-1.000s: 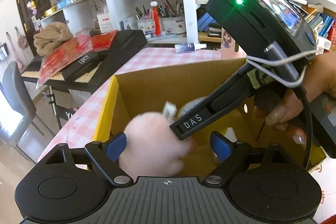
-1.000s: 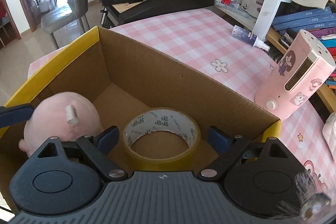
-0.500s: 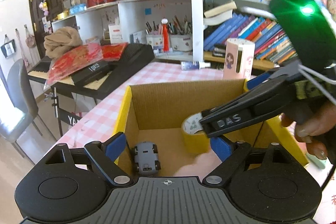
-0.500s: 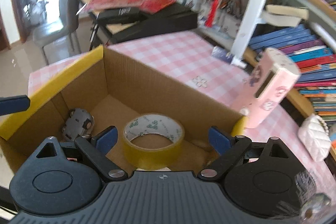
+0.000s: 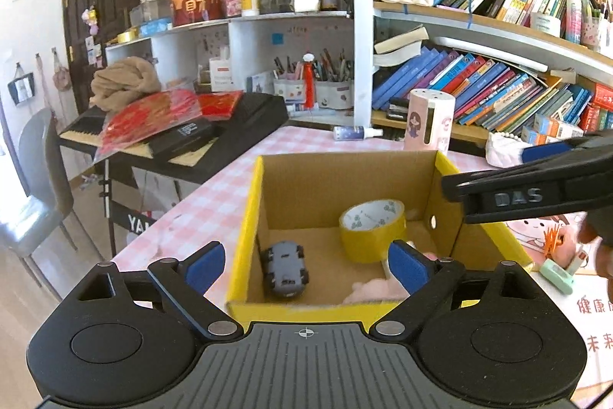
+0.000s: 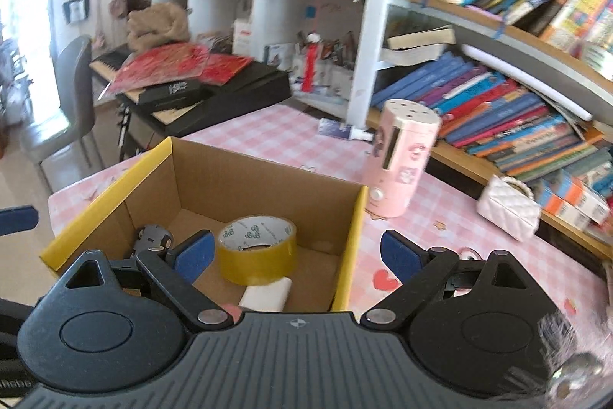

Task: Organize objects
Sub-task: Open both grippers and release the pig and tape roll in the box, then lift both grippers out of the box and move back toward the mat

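Observation:
A yellow-edged cardboard box [image 5: 245, 229] [image 6: 111, 202] stands on the pink checked table. Inside it lie a roll of yellow tape [image 5: 371, 230] [image 6: 256, 250], a grey toy car [image 5: 285, 269] [image 6: 153, 236] and a pink plush [image 5: 371, 288] at the near wall. A white oblong thing [image 6: 268, 294] lies beside the tape. My left gripper [image 5: 306, 265] hovers over the box's near edge, its jaws opening, with nothing between them. My right gripper [image 6: 295, 253] is open and empty above the box's right wall. One of its black fingers [image 5: 528, 194] crosses the left wrist view.
A pink cylinder with cartoon stickers [image 5: 429, 121] [image 6: 402, 163] stands behind the box, with a small spray bottle [image 5: 354, 132] near it. A white quilted purse [image 6: 507, 207] lies to the right. Bookshelves line the back; a black keyboard [image 5: 245, 125] and chair [image 5: 42, 179] are at the left.
The pink plush left my left gripper's jaws and now lies in the box. Both grippers drew back and rose from the box; the right one swung to the right.

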Action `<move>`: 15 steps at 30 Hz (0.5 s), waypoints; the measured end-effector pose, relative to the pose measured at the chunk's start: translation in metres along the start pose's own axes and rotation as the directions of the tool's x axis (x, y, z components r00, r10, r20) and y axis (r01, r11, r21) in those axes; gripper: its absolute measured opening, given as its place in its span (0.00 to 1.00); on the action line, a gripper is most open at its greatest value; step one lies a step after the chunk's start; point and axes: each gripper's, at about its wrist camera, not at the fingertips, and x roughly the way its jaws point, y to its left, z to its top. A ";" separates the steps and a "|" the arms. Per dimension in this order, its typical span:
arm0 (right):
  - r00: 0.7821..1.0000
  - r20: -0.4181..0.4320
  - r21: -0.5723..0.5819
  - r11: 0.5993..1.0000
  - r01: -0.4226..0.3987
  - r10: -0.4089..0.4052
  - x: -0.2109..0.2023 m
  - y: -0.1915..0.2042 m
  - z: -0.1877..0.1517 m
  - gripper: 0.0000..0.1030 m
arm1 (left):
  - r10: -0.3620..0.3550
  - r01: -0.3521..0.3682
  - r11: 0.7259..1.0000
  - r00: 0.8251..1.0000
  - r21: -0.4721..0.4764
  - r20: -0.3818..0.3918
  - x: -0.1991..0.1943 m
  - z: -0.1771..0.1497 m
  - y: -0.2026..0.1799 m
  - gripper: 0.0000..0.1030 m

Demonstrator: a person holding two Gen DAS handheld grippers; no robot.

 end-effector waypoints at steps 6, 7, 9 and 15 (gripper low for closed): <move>0.997 0.036 0.043 0.997 0.067 -0.069 -0.033 0.013 -0.029 0.91 | 0.037 -0.037 0.999 0.999 -0.012 -0.026 -0.018 -0.018 0.014 0.92; 0.996 0.037 0.046 0.996 0.080 -0.082 -0.038 0.016 -0.036 0.91 | 0.038 -0.038 0.999 0.999 -0.014 -0.029 -0.021 -0.021 0.016 0.92; 0.993 0.034 0.056 0.993 0.108 -0.110 -0.047 0.022 -0.048 0.91 | 0.042 -0.043 0.999 0.998 -0.018 -0.043 -0.028 -0.030 0.019 0.92; 0.986 0.009 0.034 0.985 0.168 -0.169 -0.073 0.047 -0.087 0.91 | 0.062 -0.064 0.998 0.994 -0.021 -0.086 -0.050 -0.054 0.029 0.92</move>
